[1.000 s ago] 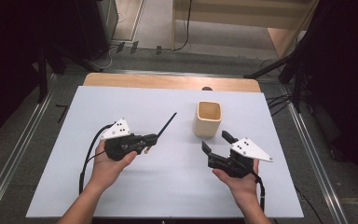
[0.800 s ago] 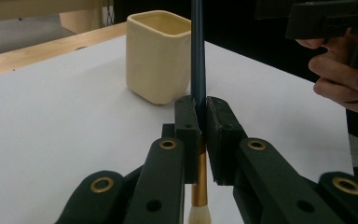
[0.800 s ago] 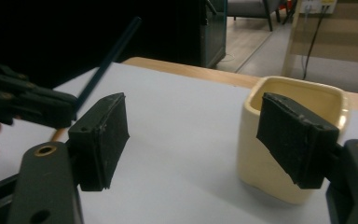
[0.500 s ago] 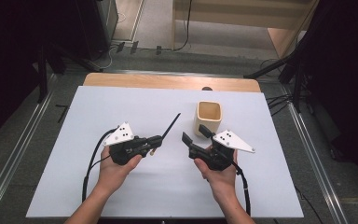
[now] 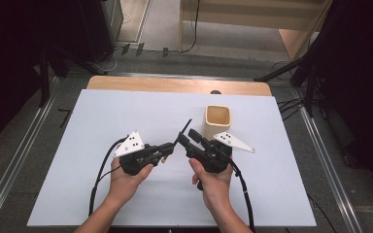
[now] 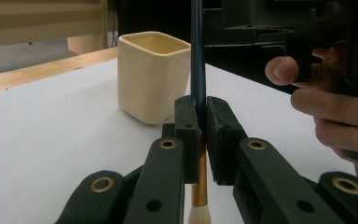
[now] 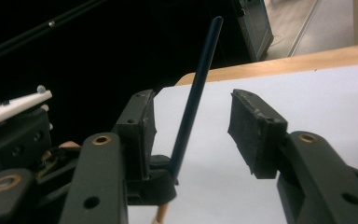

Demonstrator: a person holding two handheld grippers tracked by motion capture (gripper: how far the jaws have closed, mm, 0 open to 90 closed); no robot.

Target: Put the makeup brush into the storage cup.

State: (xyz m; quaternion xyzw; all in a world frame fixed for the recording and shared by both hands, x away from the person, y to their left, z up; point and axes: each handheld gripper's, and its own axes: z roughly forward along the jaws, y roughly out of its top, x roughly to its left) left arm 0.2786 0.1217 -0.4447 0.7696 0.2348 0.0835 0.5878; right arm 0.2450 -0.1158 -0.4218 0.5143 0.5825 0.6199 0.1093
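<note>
The left claw is pressed together on a paintbrush, pinching it across the dark handle just above the brass ferrule. In the left gripper view the pads bear on both sides of the handle; the ferrule and pale bristle tip hang out below the jaws, and the long dark handle runs up beyond them. In the high view the paintbrush sits near the middle of the desk, slightly toward the near edge. Its long axis runs diagonally, with the handle end pointing toward the far right corner and rising off the surface, and the bristle end lying back toward the near left.

The right claw is spread wide. In the right gripper view the handle stands in the gap between the two jaws, much closer to the left-hand pad than to the other; whether it touches that pad cannot be told. The right claw meets the left claw at the handle from the right side.

A cream square-sided cup stands upright on the desk, just beyond and to the right of the right claw, toward the far edge. The left hand and right hand grip the two tools, coming in from the near edge.
</note>
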